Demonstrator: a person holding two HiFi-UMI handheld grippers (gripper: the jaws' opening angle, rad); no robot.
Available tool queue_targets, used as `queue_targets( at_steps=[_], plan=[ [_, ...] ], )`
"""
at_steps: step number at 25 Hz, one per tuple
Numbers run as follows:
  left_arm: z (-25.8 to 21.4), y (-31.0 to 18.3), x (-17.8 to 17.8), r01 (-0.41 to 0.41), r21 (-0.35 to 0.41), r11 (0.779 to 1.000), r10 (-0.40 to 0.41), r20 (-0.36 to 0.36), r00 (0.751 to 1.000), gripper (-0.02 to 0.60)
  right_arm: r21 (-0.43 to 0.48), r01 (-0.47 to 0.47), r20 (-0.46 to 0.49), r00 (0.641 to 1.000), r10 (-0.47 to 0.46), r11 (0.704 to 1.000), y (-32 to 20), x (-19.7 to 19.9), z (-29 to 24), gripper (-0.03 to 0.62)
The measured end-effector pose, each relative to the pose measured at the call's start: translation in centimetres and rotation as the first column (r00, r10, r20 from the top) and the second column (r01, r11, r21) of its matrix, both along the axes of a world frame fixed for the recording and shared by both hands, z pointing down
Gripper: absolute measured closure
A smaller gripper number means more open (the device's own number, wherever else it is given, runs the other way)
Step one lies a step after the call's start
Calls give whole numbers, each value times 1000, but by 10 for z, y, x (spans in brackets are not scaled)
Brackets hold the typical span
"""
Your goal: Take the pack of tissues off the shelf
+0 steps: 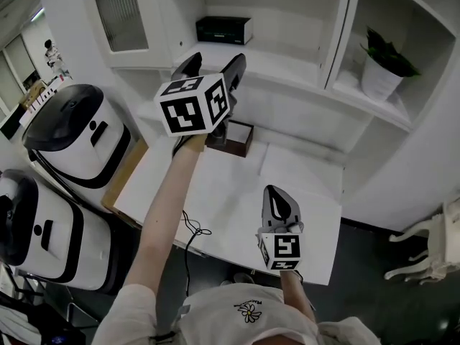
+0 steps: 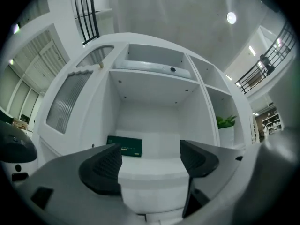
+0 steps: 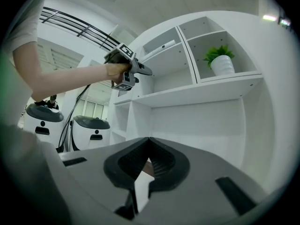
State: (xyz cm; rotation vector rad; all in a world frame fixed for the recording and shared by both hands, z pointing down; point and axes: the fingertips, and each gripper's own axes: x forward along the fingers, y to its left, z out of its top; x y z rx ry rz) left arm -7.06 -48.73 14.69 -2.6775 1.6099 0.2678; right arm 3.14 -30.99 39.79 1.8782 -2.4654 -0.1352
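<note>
A dark green pack of tissues (image 1: pixel 223 29) stands at the back of the white shelf (image 1: pixel 277 63), and shows as the green pack (image 2: pixel 124 146) in the left gripper view. My left gripper (image 1: pixel 214 66) is raised in front of the shelf, open, short of the pack, with nothing between its jaws; its gap (image 2: pixel 151 162) frames the shelf's front edge. My right gripper (image 1: pixel 279 201) hangs low over the white table (image 1: pixel 223 200), shut and empty (image 3: pixel 147 163).
A potted plant (image 1: pixel 384 67) stands in the right shelf compartment. A small dark open box (image 1: pixel 237 136) sits on the table under the left gripper. Two white and black machines (image 1: pixel 72 131) stand to the left. A white chair (image 1: pixel 431 254) is at the right.
</note>
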Motion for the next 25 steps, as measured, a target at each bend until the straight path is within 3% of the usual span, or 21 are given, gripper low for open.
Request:
queue_targets(
  at_steps=[7,18,23,25],
  plan=[
    [-24,-84,19,65,-68,996,-61,52,997,204,-26,-22,27,999,23,999,-5,13,9,591],
    [-19,-175,35,172,-167,971,-150,140,979,189,-65,-80,68,994,84,995,-25,51,22,591],
    [-17,-201,39,239,-178,955,-191,253,948,189,-81,-97,84,991,103,992,-34,64,27,591],
    [-12,-208,41,252,-206,946,-193,267,944,189,-89,-103,90,990,111,991,-36,68,29,591]
  ],
)
